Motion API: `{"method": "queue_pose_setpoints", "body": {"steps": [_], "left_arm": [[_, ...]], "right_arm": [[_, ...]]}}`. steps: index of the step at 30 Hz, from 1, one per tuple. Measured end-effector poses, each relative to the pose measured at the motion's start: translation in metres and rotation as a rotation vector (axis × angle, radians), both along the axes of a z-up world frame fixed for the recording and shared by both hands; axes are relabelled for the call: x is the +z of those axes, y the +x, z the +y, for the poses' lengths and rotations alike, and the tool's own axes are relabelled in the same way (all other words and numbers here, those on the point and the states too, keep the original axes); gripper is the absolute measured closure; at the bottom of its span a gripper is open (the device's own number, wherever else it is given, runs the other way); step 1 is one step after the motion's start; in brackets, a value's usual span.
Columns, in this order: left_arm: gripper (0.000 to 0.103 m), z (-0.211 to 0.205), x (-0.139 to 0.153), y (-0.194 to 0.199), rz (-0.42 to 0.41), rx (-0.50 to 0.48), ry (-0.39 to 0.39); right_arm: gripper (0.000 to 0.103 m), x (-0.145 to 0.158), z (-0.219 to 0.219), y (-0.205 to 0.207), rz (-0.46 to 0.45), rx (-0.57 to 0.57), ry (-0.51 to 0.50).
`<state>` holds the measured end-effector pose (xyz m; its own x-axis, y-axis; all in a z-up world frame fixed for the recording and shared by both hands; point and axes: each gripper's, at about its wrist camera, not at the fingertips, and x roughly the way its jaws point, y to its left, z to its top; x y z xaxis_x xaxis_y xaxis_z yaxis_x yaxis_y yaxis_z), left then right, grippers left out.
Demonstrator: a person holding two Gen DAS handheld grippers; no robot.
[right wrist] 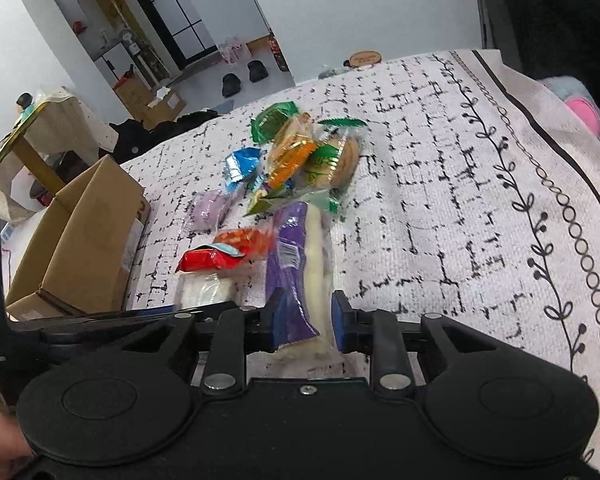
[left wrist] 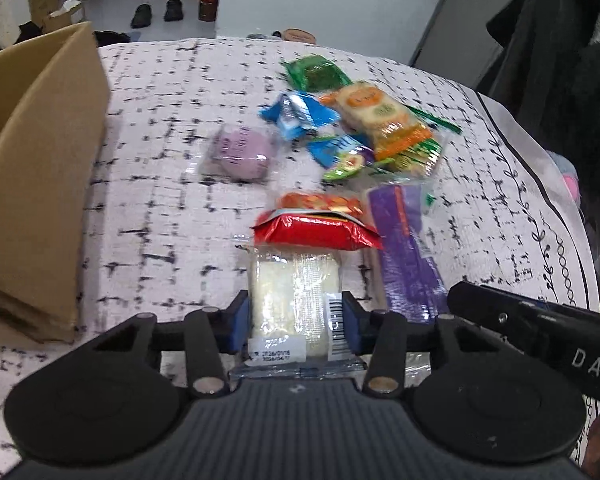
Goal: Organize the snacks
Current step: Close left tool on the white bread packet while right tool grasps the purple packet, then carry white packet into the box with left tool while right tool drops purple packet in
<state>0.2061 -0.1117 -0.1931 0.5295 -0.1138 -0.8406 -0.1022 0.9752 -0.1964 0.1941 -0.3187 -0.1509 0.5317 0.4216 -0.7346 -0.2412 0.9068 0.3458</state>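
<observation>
My left gripper [left wrist: 295,320] is shut on a clear-wrapped white rice snack [left wrist: 292,292], its blue pads against both long sides. That snack lies on the tablecloth just below a red packet [left wrist: 316,232]. My right gripper [right wrist: 306,324] is shut on a long purple packet [right wrist: 290,276] with a white bar showing along its right side. The purple packet [left wrist: 404,256] lies right of the white snack [right wrist: 204,292]. A brown cardboard box [left wrist: 40,180] stands open at the left, also in the right wrist view [right wrist: 88,240].
Farther back lie a round lilac snack [left wrist: 240,152], blue packets [left wrist: 296,114], an orange biscuit pack [left wrist: 380,116] and a green packet [left wrist: 316,74]. The patterned cloth [right wrist: 460,200] stretches bare to the right. Dark clothing hangs at the far right.
</observation>
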Motion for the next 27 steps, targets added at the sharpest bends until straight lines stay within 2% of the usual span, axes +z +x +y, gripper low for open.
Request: {"method": "queue_pose_setpoints", "body": {"steps": [7, 9, 11, 12, 19, 20, 21, 22, 27], "left_arm": [[0.058, 0.022, 0.017, -0.011, -0.023, 0.035, -0.002], [0.058, 0.027, 0.021, -0.014, -0.031, 0.047, -0.004], [0.058, 0.03, 0.025, -0.016, -0.038, 0.059, -0.005], [0.058, 0.031, 0.028, -0.017, -0.044, 0.063, -0.007], [0.059, 0.04, 0.04, -0.027, -0.058, 0.076, -0.014], [0.059, 0.041, 0.041, -0.029, -0.058, 0.076, -0.018], [0.059, 0.042, 0.043, -0.03, -0.059, 0.078, -0.022], [0.059, 0.044, 0.044, -0.032, -0.061, 0.08, -0.025], [0.059, 0.051, 0.059, -0.037, -0.09, 0.091, -0.031]], "right_arm": [[0.069, -0.004, 0.013, 0.004, -0.014, 0.019, -0.029], [0.059, -0.004, 0.018, 0.004, -0.027, 0.022, -0.053], [0.052, -0.004, 0.022, 0.003, -0.044, 0.027, -0.07], [0.051, -0.004, 0.024, 0.003, -0.046, 0.034, -0.076], [0.052, -0.023, 0.041, 0.01, -0.002, 0.064, -0.144], [0.055, -0.025, 0.044, 0.01, -0.013, 0.069, -0.165], [0.064, -0.025, 0.047, 0.009, -0.021, 0.07, -0.182], [0.068, -0.024, 0.049, 0.01, -0.02, 0.07, -0.193], [0.073, -0.009, 0.045, 0.007, -0.046, 0.039, -0.153]]}}
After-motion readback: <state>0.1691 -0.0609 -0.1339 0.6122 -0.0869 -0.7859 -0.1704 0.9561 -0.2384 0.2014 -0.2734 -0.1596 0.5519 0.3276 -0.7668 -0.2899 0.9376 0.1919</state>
